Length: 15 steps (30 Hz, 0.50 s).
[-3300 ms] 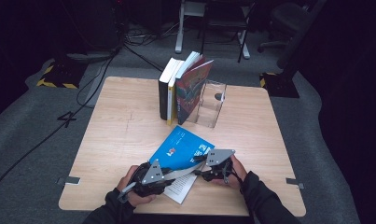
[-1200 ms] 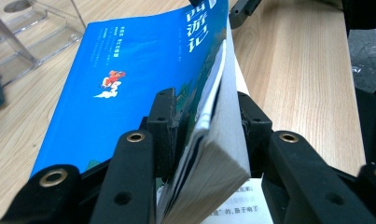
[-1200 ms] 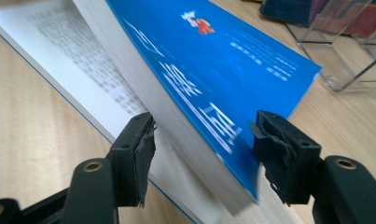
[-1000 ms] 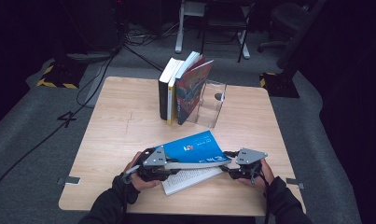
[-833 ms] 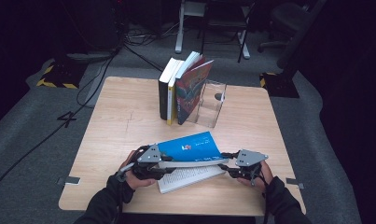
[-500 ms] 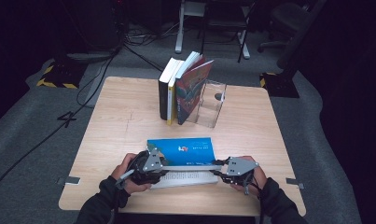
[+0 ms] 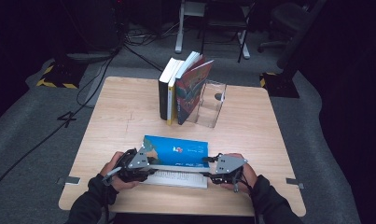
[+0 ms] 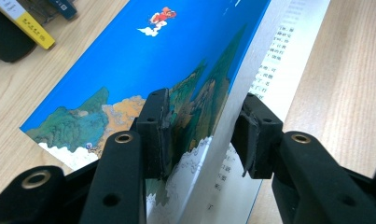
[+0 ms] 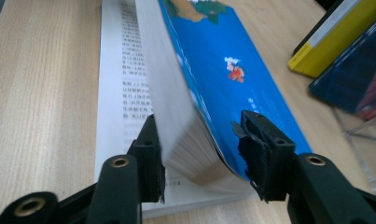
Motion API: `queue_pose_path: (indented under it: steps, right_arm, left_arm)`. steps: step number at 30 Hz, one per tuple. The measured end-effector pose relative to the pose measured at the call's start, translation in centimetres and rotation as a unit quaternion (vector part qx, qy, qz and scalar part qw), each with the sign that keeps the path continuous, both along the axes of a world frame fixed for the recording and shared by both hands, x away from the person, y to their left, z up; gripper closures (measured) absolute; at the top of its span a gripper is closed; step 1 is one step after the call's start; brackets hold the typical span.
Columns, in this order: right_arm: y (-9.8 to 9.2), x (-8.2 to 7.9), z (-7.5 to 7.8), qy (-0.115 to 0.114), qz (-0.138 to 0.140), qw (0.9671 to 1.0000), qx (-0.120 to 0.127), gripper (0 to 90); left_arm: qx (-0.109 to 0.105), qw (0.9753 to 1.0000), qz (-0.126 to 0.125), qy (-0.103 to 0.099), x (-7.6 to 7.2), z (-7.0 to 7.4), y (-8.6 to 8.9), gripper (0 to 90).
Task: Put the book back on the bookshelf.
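A: Left gripper (image 7: 146, 164)?
B: Jaws spread, straddling the blue book (image 7: 176, 151) at its 9 o'clock end, cover block lifted off a printed page.
A: Right gripper (image 7: 212, 169)?
B: Also spread, around the page block at 3 o'clock. Book at table's (image 7: 251, 121) 6 o'clock edge; standing books (image 7: 178, 88) at 12.

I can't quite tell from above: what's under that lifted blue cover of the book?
Under the glossy blue paperback cover sits a thick block of white pages, raised off a flat printed page lying on the wooden table. Anything beneath that flat page is covered.
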State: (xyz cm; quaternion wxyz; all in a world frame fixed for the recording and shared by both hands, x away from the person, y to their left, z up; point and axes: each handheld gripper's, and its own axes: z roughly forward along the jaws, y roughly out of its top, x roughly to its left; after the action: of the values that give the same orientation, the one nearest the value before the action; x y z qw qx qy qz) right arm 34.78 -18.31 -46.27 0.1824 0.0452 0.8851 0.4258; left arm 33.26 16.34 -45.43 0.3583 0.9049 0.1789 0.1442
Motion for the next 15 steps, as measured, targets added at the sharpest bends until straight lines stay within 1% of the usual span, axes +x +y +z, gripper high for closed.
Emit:
queue_pose_path:
  steps: [1,2,3,4,6,7,8,9,11,13,14,15]
  right_arm:
    - [0.0,0.3,-0.2,0.006,0.005,1.0,0.005,59.8]
    - [0.1,0.4,-0.3,0.002,0.005,1.0,0.008,62.6]
    - [0.2,0.5,-0.3,-0.004,0.006,0.9999,0.007,64.6]
    - [0.3,0.4,-0.3,-0.004,0.004,1.0,0.008,65.5]
    - [0.4,0.3,-0.3,-0.008,0.001,0.9999,0.008,66.4]
    - [0.5,0.2,-0.2,-0.01,-0.001,0.9999,0.008,66.6]
    - [0.5,0.2,-0.1,-0.012,-0.003,0.9999,0.008,66.6]
    - [0.5,0.1,0.0,-0.013,-0.006,0.9999,0.007,66.8]
    - [0.7,-0.1,0.3,-0.018,-0.005,0.9998,0.005,67.3]
    - [0.9,-0.4,0.5,-0.021,-0.007,0.9998,0.001,67.7]
    - [1.0,-0.5,0.6,-0.022,-0.007,0.9997,0.001,67.9]
    - [1.0,-0.5,0.6,-0.022,-0.007,0.9997,0.001,67.9]
  left_arm:
    - [0.0,1.0,0.002,0.0,0.1,0.0,0.0,58.7]
    - [0.0,0.9999,0.015,0.004,0.3,0.0,0.1,57.6]
    - [-0.002,0.9996,0.029,0.005,0.4,0.1,0.1,53.9]
    - [0.004,0.9991,0.041,0.004,0.4,0.2,0.0,50.7]
    - [0.014,0.9987,0.049,0.001,0.2,0.5,-0.2,48.1]
    - [0.013,0.9986,0.051,0.001,0.0,0.7,-0.4,47.2]
    - [0.006,0.9987,0.05,0.003,-0.2,1.0,-0.6,46.3]
    - [0.007,0.9987,0.051,0.001,-0.4,1.3,-0.9,45.5]
    - [-0.004,0.9988,0.048,-0.008,-1.1,1.8,-1.9,44.9]
    - [-0.005,0.9989,0.043,-0.018,-1.7,2.1,-2.9,44.9]
    - [-0.005,0.9989,0.043,-0.018,-1.7,2.1,-2.9,44.6]
    - [-0.006,0.999,0.039,-0.022,-2.0,2.2,-3.6,44.6]
